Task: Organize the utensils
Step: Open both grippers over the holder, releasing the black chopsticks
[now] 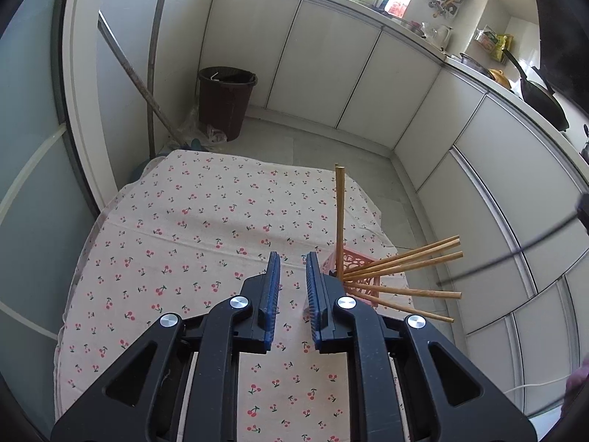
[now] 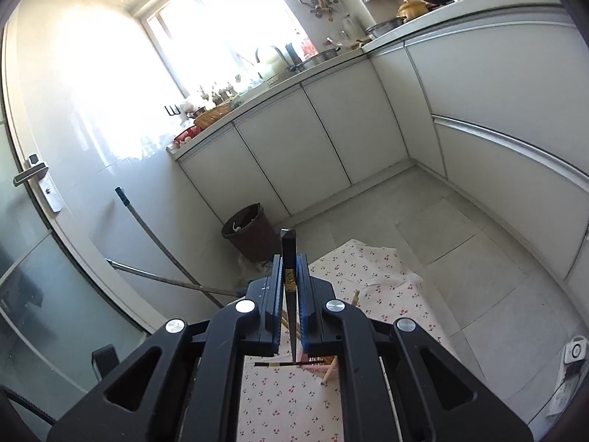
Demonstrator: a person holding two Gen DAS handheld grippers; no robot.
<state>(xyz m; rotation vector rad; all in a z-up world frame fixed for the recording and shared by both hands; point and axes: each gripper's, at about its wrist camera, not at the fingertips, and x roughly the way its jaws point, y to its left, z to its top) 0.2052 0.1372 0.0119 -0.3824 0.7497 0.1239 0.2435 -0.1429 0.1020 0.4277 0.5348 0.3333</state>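
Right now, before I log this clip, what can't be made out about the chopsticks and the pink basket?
- Pink basket: left wrist view, mostly behind the left hand-held gripper; its contents' base is hidden.
- Black chopstick in the right hand-held gripper: lower tip lost behind the frame.
- Second black chopstick on the tablecloth: right wrist view, both ends cut off by the gripper body.

White cabinets (image 1: 331, 55) line a tiled floor (image 2: 460, 228) — bright window (image 2: 221, 25).
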